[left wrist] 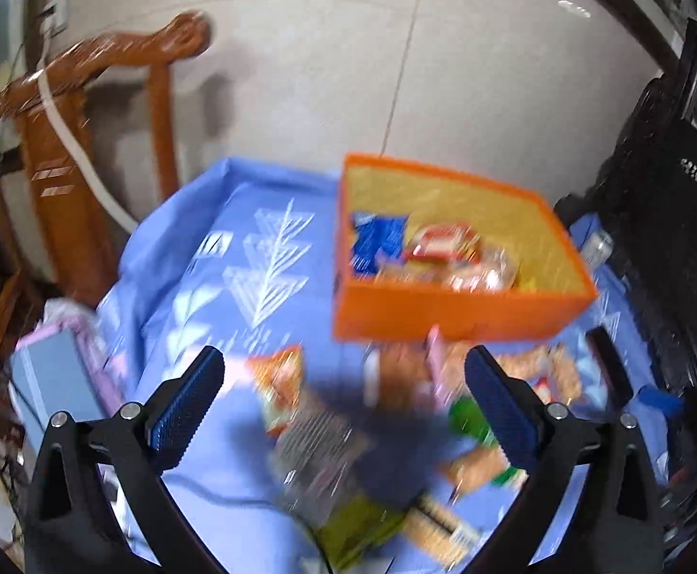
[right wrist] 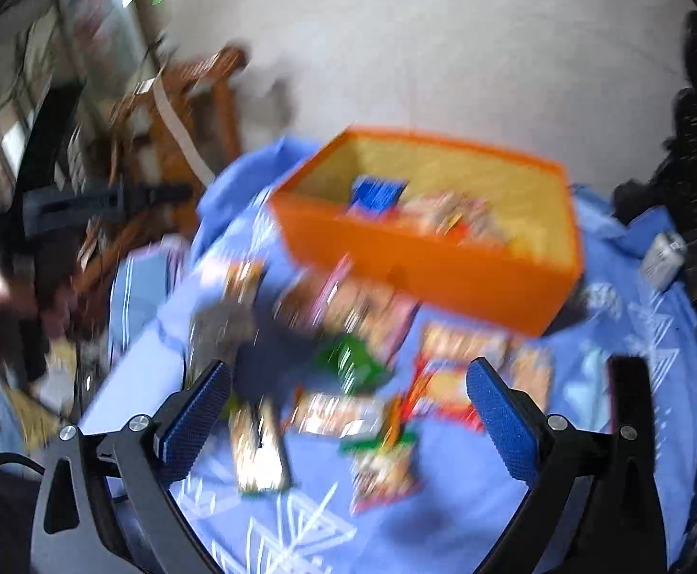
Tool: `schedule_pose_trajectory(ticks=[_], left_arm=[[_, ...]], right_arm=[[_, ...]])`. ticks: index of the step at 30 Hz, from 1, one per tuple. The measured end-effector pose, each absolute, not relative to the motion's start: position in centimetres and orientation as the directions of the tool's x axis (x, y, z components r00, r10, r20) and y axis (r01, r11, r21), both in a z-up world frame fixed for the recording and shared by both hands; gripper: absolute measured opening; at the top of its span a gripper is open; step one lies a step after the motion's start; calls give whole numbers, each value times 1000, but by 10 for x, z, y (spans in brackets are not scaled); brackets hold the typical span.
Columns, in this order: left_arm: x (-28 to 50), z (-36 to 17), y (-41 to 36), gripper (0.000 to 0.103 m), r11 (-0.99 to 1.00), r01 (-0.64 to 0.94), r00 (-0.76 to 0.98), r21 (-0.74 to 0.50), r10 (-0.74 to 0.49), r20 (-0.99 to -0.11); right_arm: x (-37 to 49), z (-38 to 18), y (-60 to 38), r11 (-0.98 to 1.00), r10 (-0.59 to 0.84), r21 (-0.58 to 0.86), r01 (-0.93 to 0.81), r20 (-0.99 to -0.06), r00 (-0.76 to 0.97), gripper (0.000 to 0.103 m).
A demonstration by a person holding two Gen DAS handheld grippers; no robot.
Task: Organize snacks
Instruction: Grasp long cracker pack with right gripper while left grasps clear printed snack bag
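So far you are only partway: your left gripper (left wrist: 343,373) hangs over the near part of the bench (left wrist: 214,287) with its jaws spread wide and nothing between them, and your right gripper (right wrist: 348,382) is the same, jaws wide apart and empty. Working left to right across the blue cloth, the left stretch of the bench is bare of snacks, while a loose heap of packets (right wrist: 348,382) lies along the near edge, just in front of the orange box (left wrist: 444,311). Among them you can pick out a green packet (right wrist: 348,358) and several orange and red ones, though blur hides their labels. The box sits toward the far right of the bench and already holds a blue packet (left wrist: 377,239) and a few red-and-white ones (left wrist: 444,244), so some sorting looks done. Most of it seems left, since more packets lie outside the box than inside.
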State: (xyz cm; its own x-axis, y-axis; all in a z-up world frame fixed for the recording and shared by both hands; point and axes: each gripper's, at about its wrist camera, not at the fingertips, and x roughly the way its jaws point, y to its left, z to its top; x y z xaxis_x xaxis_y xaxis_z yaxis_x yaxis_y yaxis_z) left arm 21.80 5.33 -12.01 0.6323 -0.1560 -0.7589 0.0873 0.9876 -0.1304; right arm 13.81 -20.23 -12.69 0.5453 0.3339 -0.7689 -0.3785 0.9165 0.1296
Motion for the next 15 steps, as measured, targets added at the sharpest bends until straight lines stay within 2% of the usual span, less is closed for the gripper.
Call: schedule_pose_trajectory(ticks=[7,12,15], left_arm=[[167,-136,97,99,992,2,614,-124,-99,-783],[144,-145,120,99,990,-49,599,-134,-78,-797],[138,-151,122,99,990,-44,593,-133,-81,-801]], right_arm=[[110,-195,-142,844,364,120,-522,-844,394,99],[109,-233,-104,803,298,29,-595,-884,360,98],[110,-257,-91,795,250,-3,-606,-909,333,91]])
